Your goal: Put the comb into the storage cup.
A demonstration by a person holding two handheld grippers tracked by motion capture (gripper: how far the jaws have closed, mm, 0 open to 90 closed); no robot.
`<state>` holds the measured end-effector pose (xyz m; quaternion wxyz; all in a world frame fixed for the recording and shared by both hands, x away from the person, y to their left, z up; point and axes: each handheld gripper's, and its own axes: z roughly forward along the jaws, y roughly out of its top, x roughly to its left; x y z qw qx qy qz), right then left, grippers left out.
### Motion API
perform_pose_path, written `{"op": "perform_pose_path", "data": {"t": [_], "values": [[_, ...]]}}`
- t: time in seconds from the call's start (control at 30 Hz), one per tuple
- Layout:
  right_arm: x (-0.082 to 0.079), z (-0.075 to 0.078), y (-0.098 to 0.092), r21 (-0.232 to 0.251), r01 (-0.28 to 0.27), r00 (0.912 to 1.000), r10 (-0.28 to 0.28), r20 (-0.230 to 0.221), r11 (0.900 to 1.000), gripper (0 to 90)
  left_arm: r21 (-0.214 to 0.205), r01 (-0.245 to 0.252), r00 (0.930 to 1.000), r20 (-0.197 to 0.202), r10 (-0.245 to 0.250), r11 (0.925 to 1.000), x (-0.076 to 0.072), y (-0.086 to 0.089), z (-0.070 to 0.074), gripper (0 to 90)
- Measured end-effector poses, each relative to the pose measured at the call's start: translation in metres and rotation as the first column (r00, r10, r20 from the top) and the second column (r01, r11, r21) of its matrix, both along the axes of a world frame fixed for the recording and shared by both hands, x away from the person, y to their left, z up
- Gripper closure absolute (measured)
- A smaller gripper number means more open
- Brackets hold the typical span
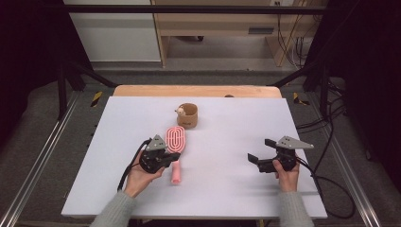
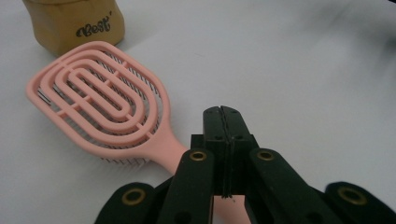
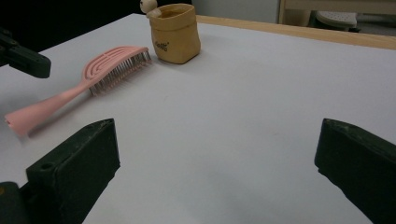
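I hold left gripper [image 1: 166,160] low over bench [image 1: 227,189], fingers [image 2: 223,140] clenched empty above pink hairbrush [image 1: 176,142] handle. Right gripper [image 1: 261,152] toward near right corner, fingers [image 3: 74,172] released. Brush left of bench centre; brown pouch [image 1: 188,115] just beyond, toward far edge.

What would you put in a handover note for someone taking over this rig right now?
Left gripper: fingers shut with nothing between them, poised over the handle of the pink hairbrush.
Right gripper: open, holding nothing, idle over the white table.
Hairbrush lies on the table, bristles down, its head beside the tan pouch.
Done: left gripper brought to the brush.
Left: brush not yet grasped or lifted; the pouch looks like its likely destination.
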<state>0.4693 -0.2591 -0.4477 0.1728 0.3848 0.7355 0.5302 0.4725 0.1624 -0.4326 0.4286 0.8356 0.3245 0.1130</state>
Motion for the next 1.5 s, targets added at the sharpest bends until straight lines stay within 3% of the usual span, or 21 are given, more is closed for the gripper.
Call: {"op": "perform_pose_path", "data": {"t": [0.37, 0.77, 1.5], "values": [[0.0, 0.0, 0.001, -0.002, -0.001, 1.0, 0.001, -0.003, 1.0, 0.3, 0.046, 0.035, 0.9991, -0.024, -0.034, 0.9983, -0.006, -0.013, -0.011, 90.0], [0.0, -0.001, 0.001, -0.005, 0.0, 1.0, 0.0, -0.004, 1.0, 0.3, 0.095, 0.038, 0.9989, -0.029, -0.035, 0.9948, -0.008, -0.017, -0.017, 90.0], [0.0, -0.001, 0.001, -0.006, 0.0, 1.0, 0.0, -0.004, 1.0, 0.3, 0.188, 0.047, 0.9986, -0.032, -0.041, 0.9811, -0.014, -0.016, -0.018, 90.0]]}}
